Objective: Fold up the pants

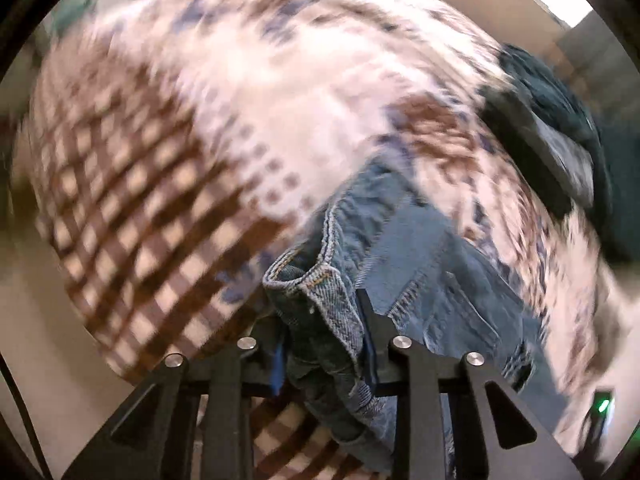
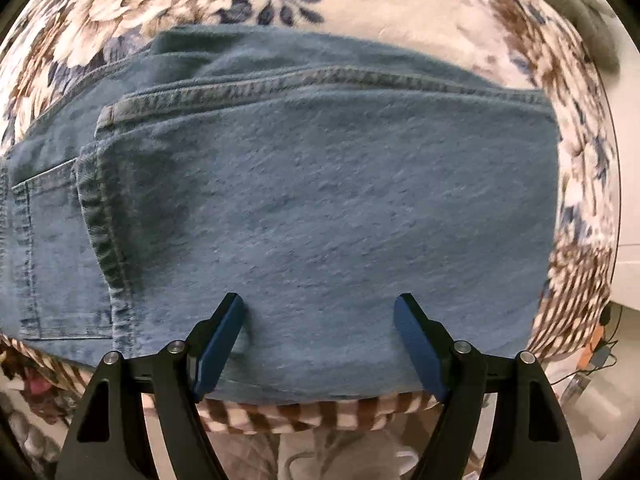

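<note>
My left gripper [image 1: 322, 312] tilts steeply down over the bed, its 2 fingers drawn narrow and pinching a bunched hem of the jeans [image 1: 420, 264] between the blue pads. From that pinch the denim runs off to the right and a little farther away across the floral bedspread [image 1: 240, 100], so its long axis in this view goes from near-centre to lower right. The left view is smeared with blur.

My right gripper [image 2: 320, 320] points straight down, its 2 fingers spread wide, tips resting on or just above the flat denim; I cannot tell if they touch. Nothing is caught between them.

In the right view the jeans [image 2: 320, 200] lie folded and flat, long axis left to right, seams running the same way, a pocket at the left edge. The floral bedspread [image 2: 360, 4] shows around them on the far and right sides.

A dark garment [image 1: 552, 100] lies at the far right of the bed.
</note>
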`<action>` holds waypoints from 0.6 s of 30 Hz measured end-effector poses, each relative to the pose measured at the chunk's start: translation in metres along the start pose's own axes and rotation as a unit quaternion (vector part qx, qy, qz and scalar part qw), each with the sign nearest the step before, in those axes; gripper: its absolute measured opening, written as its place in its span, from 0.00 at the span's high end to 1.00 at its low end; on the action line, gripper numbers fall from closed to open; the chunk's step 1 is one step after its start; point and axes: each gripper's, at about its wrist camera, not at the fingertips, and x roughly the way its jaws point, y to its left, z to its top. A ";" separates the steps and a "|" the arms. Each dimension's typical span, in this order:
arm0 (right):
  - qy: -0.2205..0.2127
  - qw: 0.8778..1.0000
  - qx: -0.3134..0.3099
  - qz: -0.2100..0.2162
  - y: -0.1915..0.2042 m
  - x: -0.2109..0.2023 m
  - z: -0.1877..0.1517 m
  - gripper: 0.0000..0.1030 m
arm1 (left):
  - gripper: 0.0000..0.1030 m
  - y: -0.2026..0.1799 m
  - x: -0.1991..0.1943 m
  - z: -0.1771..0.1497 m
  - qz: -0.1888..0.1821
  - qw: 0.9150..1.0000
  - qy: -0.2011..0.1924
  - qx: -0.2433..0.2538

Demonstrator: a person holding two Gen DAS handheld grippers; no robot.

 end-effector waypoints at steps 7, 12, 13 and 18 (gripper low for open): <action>-0.011 1.000 -0.007 -0.003 -0.026 -0.011 0.002 0.23 | 0.75 -0.044 -0.024 0.000 0.031 0.995 -0.029 0.094; -0.025 1.000 -0.005 0.007 -0.046 -0.020 0.007 0.23 | 0.76 -0.072 -0.031 -0.007 0.060 0.984 -0.047 0.162; -0.026 1.000 -0.004 0.009 -0.047 -0.018 0.007 0.22 | 0.76 -0.078 -0.035 -0.009 0.064 0.981 -0.054 0.174; -0.023 0.999 0.002 0.022 -0.083 -0.021 -0.004 0.23 | 0.76 -0.114 -0.054 -0.026 0.066 0.968 -0.077 0.230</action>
